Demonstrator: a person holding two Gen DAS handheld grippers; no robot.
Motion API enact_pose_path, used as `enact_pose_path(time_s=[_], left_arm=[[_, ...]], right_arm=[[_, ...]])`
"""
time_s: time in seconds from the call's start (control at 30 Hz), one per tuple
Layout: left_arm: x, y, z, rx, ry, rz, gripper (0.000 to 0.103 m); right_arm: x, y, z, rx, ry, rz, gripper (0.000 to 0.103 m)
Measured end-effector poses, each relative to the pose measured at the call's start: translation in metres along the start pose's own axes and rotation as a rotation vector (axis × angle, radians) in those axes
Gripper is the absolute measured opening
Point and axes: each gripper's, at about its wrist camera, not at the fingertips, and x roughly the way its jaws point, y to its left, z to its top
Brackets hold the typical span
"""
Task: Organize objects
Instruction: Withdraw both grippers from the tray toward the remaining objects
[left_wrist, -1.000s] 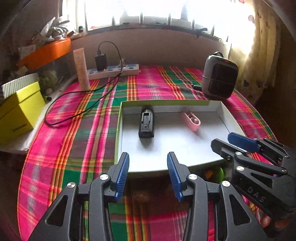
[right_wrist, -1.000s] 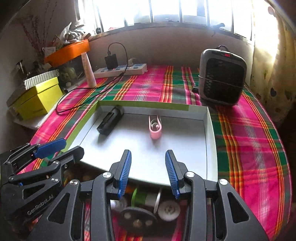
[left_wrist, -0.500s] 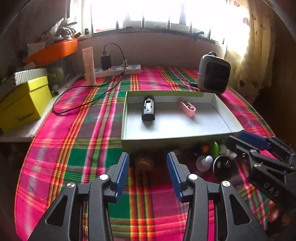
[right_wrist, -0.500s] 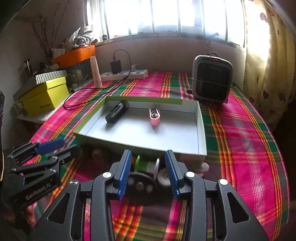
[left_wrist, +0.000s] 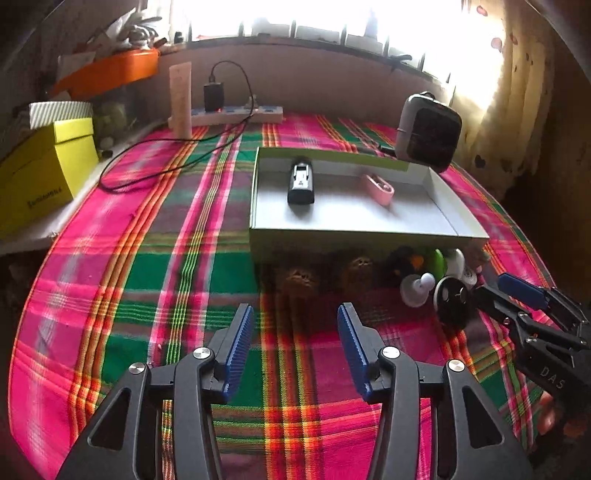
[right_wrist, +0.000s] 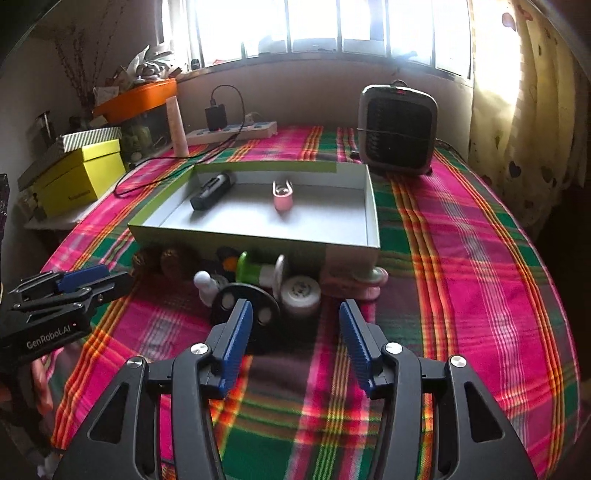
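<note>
A shallow white box (left_wrist: 364, 232) (right_wrist: 236, 236) with a green rim lies on the plaid cloth. Inside it are a black battery-like device (left_wrist: 301, 181) (right_wrist: 213, 185) and a pink clip (left_wrist: 378, 189) (right_wrist: 283, 195). Along the box's near wall sits a row of small items: two brown nuts (left_wrist: 299, 279), a white pin (left_wrist: 419, 288) (right_wrist: 204, 283), a black disc (left_wrist: 452, 299) (right_wrist: 245, 304), a green spool (right_wrist: 245, 267) and a white cap (right_wrist: 300, 293). My left gripper (left_wrist: 293, 345) hangs short of the nuts, jaws opening, nothing between them. My right gripper (right_wrist: 295, 343) stands before the disc and cap, jaws opening, empty.
A grey heater (right_wrist: 397, 129) stands behind the box at the right. A power strip (right_wrist: 231, 132) with a black cable, a tall tube (left_wrist: 181, 99), a yellow box (left_wrist: 40, 173) and an orange tub (right_wrist: 138, 96) line the back left. A curtain hangs at the right.
Both grippers have drawn back from the box toward the near side, so the row of small items now shows in front of them. Both pairs of jaws stand wider than before.
</note>
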Motion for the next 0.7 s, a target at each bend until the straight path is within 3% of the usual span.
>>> enact_pose_path(time_s=[0.7], left_arm=[[0.022, 0.007, 0.007, -0.014, 0.046, -0.008, 0.051]], right_arm=[[0.006, -0.038, 0.002, 0.080, 0.051, -0.053, 0.051]])
